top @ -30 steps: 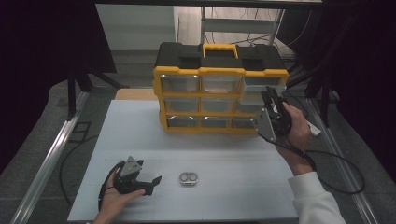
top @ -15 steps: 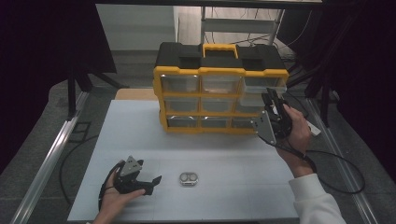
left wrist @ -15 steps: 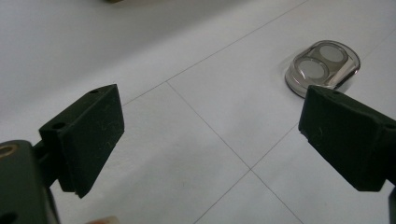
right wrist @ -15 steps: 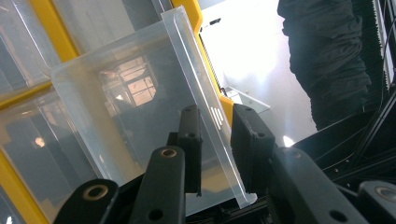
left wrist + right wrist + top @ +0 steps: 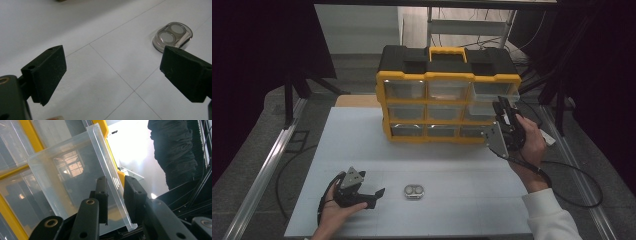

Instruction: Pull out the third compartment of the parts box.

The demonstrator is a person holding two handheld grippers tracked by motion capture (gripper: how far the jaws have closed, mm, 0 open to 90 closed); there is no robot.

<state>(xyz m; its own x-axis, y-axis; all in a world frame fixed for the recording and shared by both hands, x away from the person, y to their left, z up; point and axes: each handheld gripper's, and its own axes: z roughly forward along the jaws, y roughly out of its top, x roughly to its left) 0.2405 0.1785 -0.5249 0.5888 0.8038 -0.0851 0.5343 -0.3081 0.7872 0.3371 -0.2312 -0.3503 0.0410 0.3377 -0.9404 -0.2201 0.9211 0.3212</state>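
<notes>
A yellow and black drawer organizer (image 5: pixel 447 95) stands at the back of the white table (image 5: pixel 452 160). My right gripper (image 5: pixel 502 107) is at its right column, shut on the front wall of a clear plastic drawer (image 5: pixel 75 170) that sticks out a little from the frame. In the right gripper view the jaws of that gripper (image 5: pixel 116 190) pinch the drawer's thin front lip. My left gripper (image 5: pixel 374 194) rests low near the table's front left, open, with nothing between its jaws. A small clear case (image 5: pixel 413 191) with two round white discs lies just right of it, seen past the open left gripper (image 5: pixel 112 72) as the case (image 5: pixel 173 37).
The organizer holds three rows of clear drawers and a yellow handle (image 5: pixel 447 52) on top. Cables (image 5: pixel 572 185) trail off the table's right side. Metal rails (image 5: pixel 262 170) run along the left edge. Bare white table lies between the case and the organizer.
</notes>
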